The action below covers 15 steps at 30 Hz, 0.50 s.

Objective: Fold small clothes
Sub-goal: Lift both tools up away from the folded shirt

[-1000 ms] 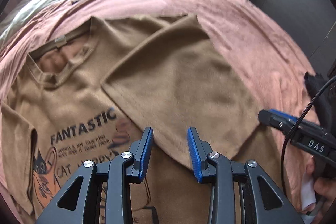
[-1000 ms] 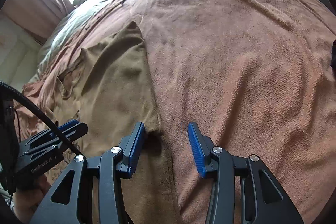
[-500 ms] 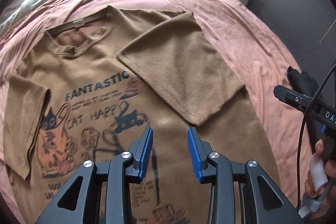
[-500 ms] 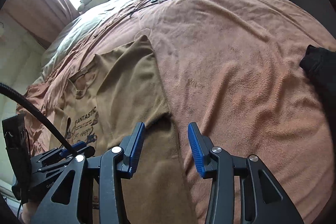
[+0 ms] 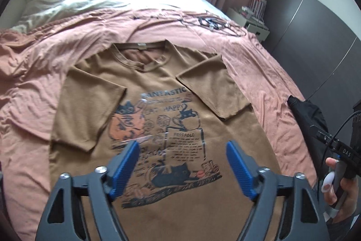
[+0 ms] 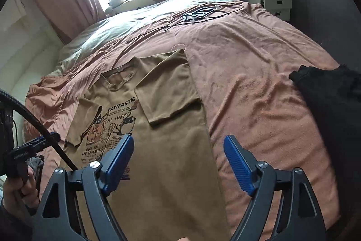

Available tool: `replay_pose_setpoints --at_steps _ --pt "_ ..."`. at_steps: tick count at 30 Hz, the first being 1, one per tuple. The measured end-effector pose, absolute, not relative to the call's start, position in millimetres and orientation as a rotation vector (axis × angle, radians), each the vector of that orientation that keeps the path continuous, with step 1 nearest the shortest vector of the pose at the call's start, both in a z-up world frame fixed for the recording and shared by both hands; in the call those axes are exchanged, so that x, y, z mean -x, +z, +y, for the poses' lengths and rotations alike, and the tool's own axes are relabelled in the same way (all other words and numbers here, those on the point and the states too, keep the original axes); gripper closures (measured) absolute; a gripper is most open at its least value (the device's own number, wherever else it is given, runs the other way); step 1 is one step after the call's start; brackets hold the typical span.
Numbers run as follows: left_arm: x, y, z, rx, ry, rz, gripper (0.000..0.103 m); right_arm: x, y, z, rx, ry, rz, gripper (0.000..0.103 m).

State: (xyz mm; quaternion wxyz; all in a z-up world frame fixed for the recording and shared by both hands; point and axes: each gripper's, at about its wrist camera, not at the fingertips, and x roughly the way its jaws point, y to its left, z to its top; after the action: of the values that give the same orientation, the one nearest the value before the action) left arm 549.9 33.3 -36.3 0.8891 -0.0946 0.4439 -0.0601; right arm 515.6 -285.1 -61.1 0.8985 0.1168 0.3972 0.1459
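1. Brown short-sleeved cotton T-shirt (image 5: 158, 119) with cat print and "FANTASTIC" lettering: lies print-up and flat on the bed, collar toward the window, both sleeves folded inward over the chest.
2. Pinkish-brown terry blanket (image 5: 259, 73): spread beneath the shirt, rumpled on the left.
3. Left gripper (image 5: 182, 164): blue-padded jaws spread wide, empty, above the shirt's lower print.
4. Right gripper (image 6: 178, 157): jaws likewise apart, empty, above the shirt's right edge.
5. Black crumpled garment (image 6: 334, 101): on the blanket, apart from the shirt.
6. Tangled black cable (image 6: 198, 12): far end of the blanket.
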Motion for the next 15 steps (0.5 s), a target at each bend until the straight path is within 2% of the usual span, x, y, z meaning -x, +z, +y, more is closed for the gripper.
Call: replay_pose_setpoints --at_steps 2,5,15 --pt "-529 -23 43 0.186 -0.114 0.887 0.006 -497 -45 -282 -0.223 0.302 0.803 0.014" --pt "-498 -6 57 0.188 -0.118 0.84 0.003 -471 -23 -276 -0.174 0.299 0.765 0.0" --pt "-404 25 91 0.22 -0.073 0.747 0.002 -392 8 -285 -0.144 0.315 0.707 0.0"
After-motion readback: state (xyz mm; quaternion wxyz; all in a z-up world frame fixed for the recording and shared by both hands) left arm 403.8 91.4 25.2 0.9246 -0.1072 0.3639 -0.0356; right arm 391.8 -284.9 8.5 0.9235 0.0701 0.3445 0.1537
